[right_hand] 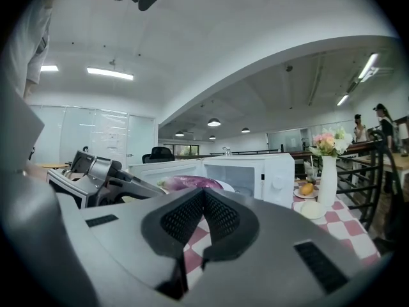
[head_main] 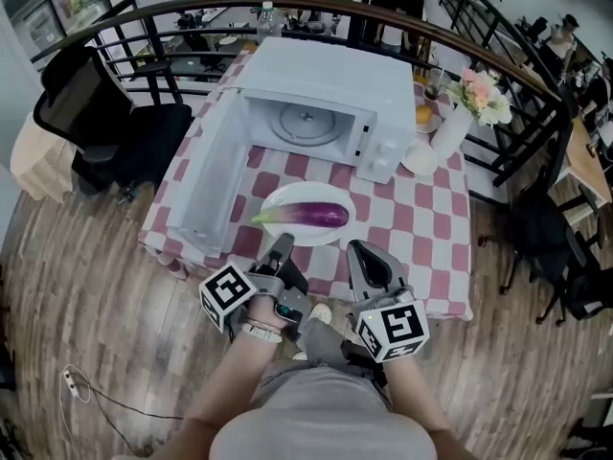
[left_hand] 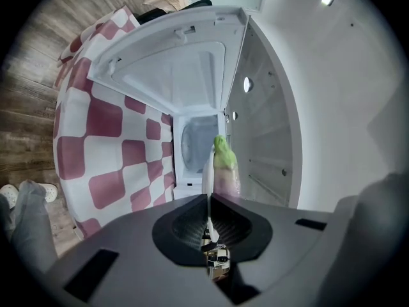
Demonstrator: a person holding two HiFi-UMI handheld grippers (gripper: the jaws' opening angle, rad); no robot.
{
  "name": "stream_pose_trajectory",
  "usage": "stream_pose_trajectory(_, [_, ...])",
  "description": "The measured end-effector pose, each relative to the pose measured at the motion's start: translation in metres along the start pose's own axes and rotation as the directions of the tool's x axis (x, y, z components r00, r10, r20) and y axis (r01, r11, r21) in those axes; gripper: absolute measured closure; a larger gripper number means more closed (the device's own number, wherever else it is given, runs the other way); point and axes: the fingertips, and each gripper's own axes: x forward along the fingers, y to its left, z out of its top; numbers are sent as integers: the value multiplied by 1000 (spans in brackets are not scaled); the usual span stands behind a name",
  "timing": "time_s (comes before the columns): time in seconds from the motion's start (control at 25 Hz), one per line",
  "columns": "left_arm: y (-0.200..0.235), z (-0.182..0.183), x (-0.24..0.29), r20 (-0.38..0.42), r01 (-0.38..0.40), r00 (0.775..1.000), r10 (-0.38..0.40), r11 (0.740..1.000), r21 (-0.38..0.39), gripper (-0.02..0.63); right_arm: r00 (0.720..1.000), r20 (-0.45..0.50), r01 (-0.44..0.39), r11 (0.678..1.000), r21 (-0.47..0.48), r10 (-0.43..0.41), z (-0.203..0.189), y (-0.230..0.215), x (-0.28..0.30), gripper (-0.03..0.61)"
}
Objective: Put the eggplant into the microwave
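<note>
A purple eggplant [head_main: 311, 216] with a green stem lies on a white plate [head_main: 278, 199] on the checked table, just in front of the white microwave [head_main: 326, 80]. The microwave's door [head_main: 213, 175] hangs open to the left and the glass turntable [head_main: 308, 123] inside is bare. My left gripper [head_main: 283, 243] is at the plate's near edge, jaws shut and empty; its own view shows the stem [left_hand: 222, 153] just past the tips [left_hand: 208, 200]. My right gripper [head_main: 360, 251] hovers beside it at the table's front edge, jaws shut [right_hand: 204, 194], with the eggplant [right_hand: 192, 183] beyond.
A white vase of flowers [head_main: 458, 123], a small plate with an orange item [head_main: 424, 117] and a white saucer [head_main: 420, 159] stand right of the microwave. A black chair [head_main: 105, 123] is at the left, a curved railing [head_main: 287, 6] behind the table. People stand far right [right_hand: 382, 123].
</note>
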Motion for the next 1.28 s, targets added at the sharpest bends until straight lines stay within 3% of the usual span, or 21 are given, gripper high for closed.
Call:
stream_pose_trajectory(0.68, [6,33,89,15,-32,999,32,999,-10,597,1000,12,16,999,49,-17,5,-63,71,554])
stream_pose_trajectory(1.04, [13,43,131,13,-37,999,37,999,-13,597,1000,21,2,1000,26,-3,2,-90,96,554])
stream_pose_trajectory(1.28, [13,60,150,32,-34,999,33,999,16,597,998,3,-61,997,-54,62,4,-89,117,554])
